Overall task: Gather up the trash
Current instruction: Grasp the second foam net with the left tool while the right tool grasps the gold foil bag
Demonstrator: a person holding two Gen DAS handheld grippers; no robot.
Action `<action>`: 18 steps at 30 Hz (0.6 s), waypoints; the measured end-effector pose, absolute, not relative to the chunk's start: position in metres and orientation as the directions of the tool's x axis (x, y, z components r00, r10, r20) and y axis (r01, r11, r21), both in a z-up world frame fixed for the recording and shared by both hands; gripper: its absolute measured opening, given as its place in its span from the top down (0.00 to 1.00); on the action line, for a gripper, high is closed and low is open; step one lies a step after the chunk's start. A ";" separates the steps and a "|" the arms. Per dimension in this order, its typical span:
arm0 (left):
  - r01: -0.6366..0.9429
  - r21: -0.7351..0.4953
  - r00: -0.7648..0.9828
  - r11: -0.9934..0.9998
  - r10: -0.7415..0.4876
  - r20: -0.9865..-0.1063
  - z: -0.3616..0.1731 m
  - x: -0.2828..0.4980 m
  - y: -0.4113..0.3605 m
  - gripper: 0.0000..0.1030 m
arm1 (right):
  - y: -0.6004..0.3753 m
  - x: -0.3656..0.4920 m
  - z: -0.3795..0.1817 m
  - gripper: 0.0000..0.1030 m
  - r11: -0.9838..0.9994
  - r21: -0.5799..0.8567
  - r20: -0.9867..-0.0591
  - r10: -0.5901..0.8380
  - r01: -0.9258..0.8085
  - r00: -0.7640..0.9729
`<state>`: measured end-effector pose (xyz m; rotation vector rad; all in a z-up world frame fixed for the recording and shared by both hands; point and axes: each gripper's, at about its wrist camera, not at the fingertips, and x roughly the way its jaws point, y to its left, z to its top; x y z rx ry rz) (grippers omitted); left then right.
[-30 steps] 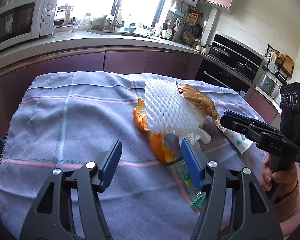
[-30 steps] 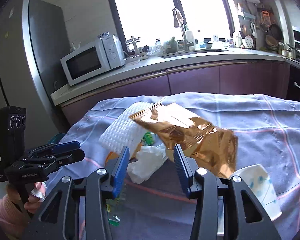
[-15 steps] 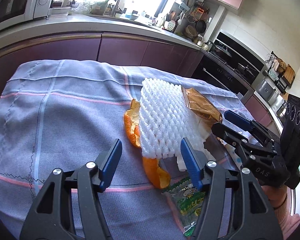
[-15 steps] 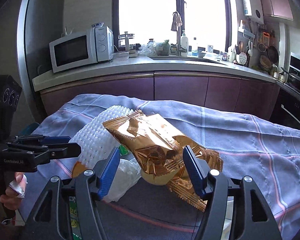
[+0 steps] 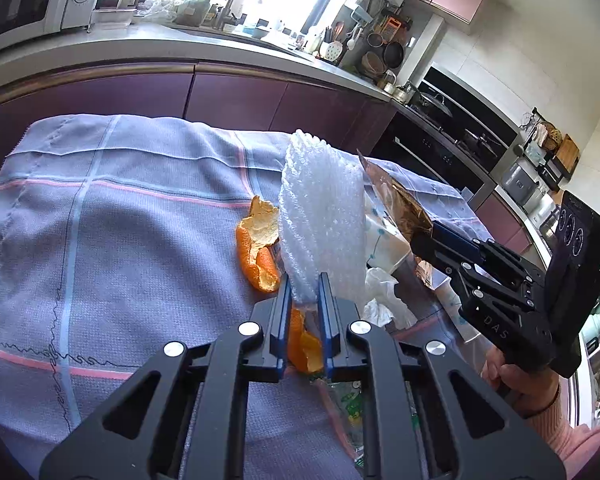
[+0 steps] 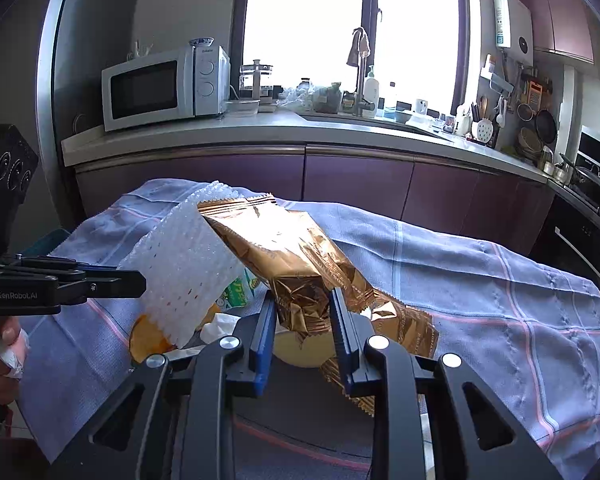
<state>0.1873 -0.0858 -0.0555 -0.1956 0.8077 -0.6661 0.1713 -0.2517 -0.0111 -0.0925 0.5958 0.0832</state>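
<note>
Left gripper [image 5: 304, 288], at 6 o'clock in its own view: jaws closing, pads pinching the lower edge of the white foam fruit-net sleeve [image 5: 320, 216], which stands upright from them. Curled orange peel [image 5: 258, 246] lies just beside it at 9 o'clock on the blue-grey checked cloth [image 5: 100, 220]; a crumpled white tissue [image 5: 380, 300] lies at 3 o'clock. Right gripper [image 6: 304, 312]: jaws closing, pads clamping the crumpled gold foil snack wrapper [image 6: 296, 256], which rises toward 11 o'clock. Beyond, a white microwave [image 6: 164, 88] stands on the grey counter [image 6: 340, 132].
</note>
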 end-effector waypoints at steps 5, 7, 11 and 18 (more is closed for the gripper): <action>0.475 -0.397 0.539 0.785 -0.616 -0.574 -0.042 0.175 -0.072 0.88 | -0.247 0.164 0.003 0.76 0.990 -0.038 -0.536 0.093 -0.134 0.839; 0.474 -0.388 0.561 0.791 -0.611 -0.559 -0.034 0.169 -0.063 0.88 | -0.242 0.161 0.007 0.76 0.987 -0.030 -0.530 0.117 -0.157 0.840; 0.459 -0.376 0.606 0.805 -0.593 -0.530 -0.019 0.150 -0.039 0.88 | -0.225 0.157 0.014 0.76 0.977 -0.011 -0.519 0.178 -0.215 0.836; 0.396 -0.367 0.680 0.842 -0.537 -0.499 0.002 0.124 0.017 0.88 | -0.184 0.160 0.021 0.76 0.940 0.029 -0.515 0.305 -0.339 0.801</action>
